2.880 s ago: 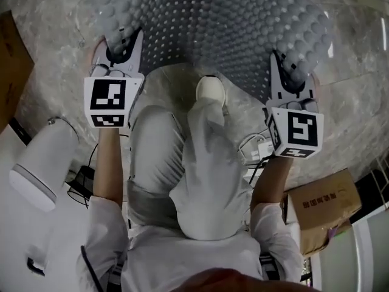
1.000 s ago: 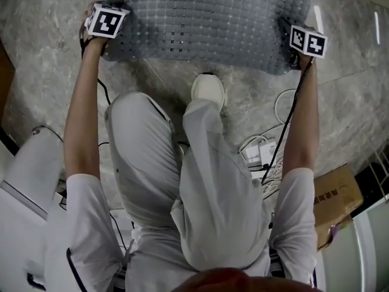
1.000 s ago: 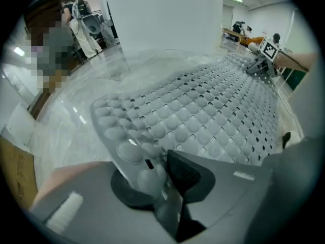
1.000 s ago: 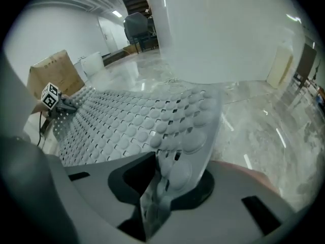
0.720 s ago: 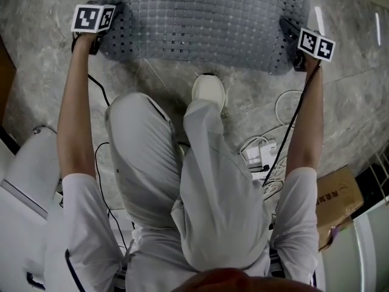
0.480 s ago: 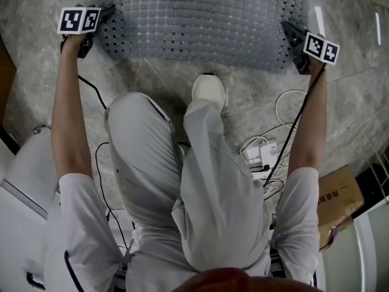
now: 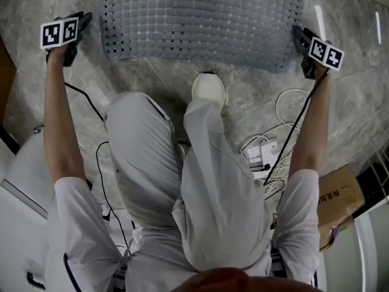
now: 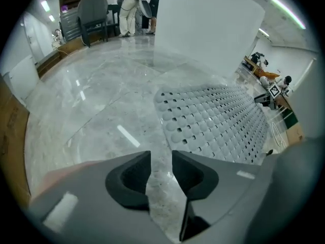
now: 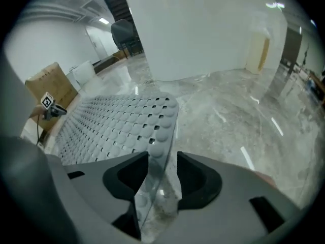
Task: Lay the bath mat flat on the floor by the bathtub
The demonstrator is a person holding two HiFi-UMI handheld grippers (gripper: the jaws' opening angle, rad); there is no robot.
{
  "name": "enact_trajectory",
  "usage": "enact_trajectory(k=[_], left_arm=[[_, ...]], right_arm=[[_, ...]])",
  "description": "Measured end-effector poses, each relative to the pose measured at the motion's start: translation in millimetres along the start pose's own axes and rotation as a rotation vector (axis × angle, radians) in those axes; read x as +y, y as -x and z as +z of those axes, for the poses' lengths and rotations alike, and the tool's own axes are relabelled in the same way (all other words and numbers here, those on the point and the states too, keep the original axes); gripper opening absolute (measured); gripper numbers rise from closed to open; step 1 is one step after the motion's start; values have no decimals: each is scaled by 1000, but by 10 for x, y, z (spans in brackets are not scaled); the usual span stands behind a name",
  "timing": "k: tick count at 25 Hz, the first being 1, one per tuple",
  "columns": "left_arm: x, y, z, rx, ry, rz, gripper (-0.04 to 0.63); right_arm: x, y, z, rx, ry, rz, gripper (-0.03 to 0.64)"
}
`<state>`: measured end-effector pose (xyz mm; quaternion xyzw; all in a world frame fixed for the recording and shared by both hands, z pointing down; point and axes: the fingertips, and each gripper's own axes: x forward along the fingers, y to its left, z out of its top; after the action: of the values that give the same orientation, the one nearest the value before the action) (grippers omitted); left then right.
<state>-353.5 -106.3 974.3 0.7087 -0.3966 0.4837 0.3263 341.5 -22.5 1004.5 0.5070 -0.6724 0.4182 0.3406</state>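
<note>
The grey perforated bath mat [image 7: 200, 23] lies spread flat on the marble floor, in front of the person's shoe [image 7: 208, 90]. My left gripper [image 7: 84, 18] hovers just off the mat's left end; its jaws [image 8: 161, 159] are closing with only bare floor between them, and the mat [image 8: 213, 126] lies ahead to the right. My right gripper [image 7: 298, 34] is at the mat's right end. Its jaws [image 9: 162, 161] are opening, and the mat's edge [image 9: 155, 151] still runs loosely between them, with the pads off it. A tall white bathtub wall [image 8: 203, 29] stands beyond the mat.
Cables and a white power strip [image 7: 264, 154] lie on the floor at the right, near a cardboard box [image 7: 331, 199]. A white rounded fixture [image 7: 24, 169] stands at the left. An office chair [image 8: 94, 14] and people stand far off. Another box [image 9: 51, 85] is beyond the mat.
The mat went from held up to flat on the floor. Both grippers let go of its near corners; the left one drew away leftward, the right one slid slightly outward.
</note>
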Motion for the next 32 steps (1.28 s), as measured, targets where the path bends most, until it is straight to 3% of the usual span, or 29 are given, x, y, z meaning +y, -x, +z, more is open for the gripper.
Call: enact_trajectory(k=[4, 9, 10, 13, 16, 20, 23, 29, 32], left_arm=[[-12, 99, 151, -107, 11, 68, 64], [-358, 83, 244, -178, -15, 113, -3], [-461, 77, 241, -184, -14, 113, -3], [-798, 153, 265, -195, -23, 116, -3], [-1271, 452, 243, -184, -13, 71, -3], [-1950, 1253, 214, -139, -40, 2, -3], [-2325, 2105, 399, -133, -46, -22, -3], [-2848, 3980, 1072, -182, 93, -67, -3], [-3105, 4904, 1481, -227, 92, -73, -3]], right_arm=[[27, 177, 161, -87, 110, -115, 139], [472, 249, 305, -158, 239, -199, 42], [603, 260, 286, -156, 254, -209, 5], [1083, 334, 190, -136, 276, -212, 3], [1625, 660, 93, -108, 267, -182, 3], [2257, 1504, 193, -82, 266, -126, 3], [2622, 2321, 516, -90, 232, -96, 3], [3265, 4071, 1322, -130, 177, -63, 5], [3577, 4963, 1809, -209, 151, -30, 5]])
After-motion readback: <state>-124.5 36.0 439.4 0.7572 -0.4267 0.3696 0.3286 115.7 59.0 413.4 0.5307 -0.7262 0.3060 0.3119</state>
